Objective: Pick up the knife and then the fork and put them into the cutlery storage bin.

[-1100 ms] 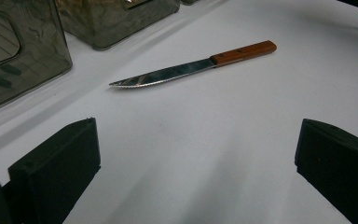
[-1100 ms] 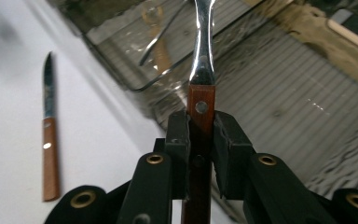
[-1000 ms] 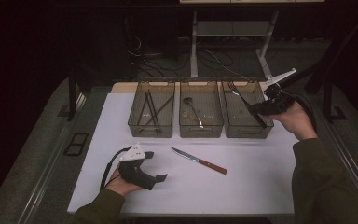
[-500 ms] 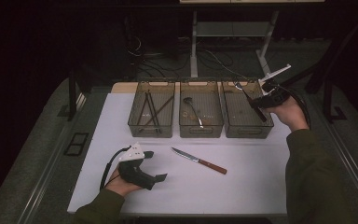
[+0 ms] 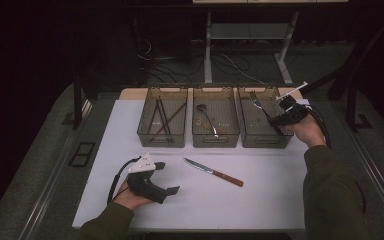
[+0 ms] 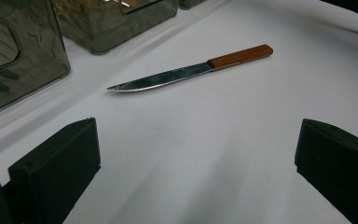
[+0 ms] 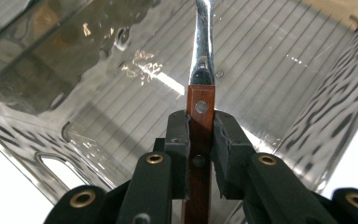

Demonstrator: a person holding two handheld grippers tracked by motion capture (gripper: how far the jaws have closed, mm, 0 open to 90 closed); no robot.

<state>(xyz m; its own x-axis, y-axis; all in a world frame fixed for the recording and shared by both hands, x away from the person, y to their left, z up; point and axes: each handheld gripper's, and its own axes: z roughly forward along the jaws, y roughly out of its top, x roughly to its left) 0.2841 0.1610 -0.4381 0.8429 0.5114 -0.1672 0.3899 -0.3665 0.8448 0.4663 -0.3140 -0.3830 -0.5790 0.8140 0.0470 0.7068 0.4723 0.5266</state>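
My right gripper [image 5: 276,119] [image 7: 200,128] is shut on the wooden handle of a fork [image 5: 258,103] [image 7: 200,109], holding it over the right-hand clear bin [image 5: 265,139] [image 7: 98,116] with the tines pointing into it. A wooden-handled knife [image 5: 213,171] [image 6: 191,72] lies on the white table [image 5: 260,200] in front of the bins. My left gripper [image 5: 166,177] [image 6: 193,163] rests open on the table to the left of the knife, nothing between its jaws.
Three clear bins stand in a row at the back of the table. The left bin [image 5: 163,135] holds chopsticks, the middle bin [image 5: 215,136] a spoon. A metal table frame and cables stand on the dark floor behind.
My right hand has come down and leftward, lowering the fork into the right-hand bin. The left gripper and the knife have stayed put.
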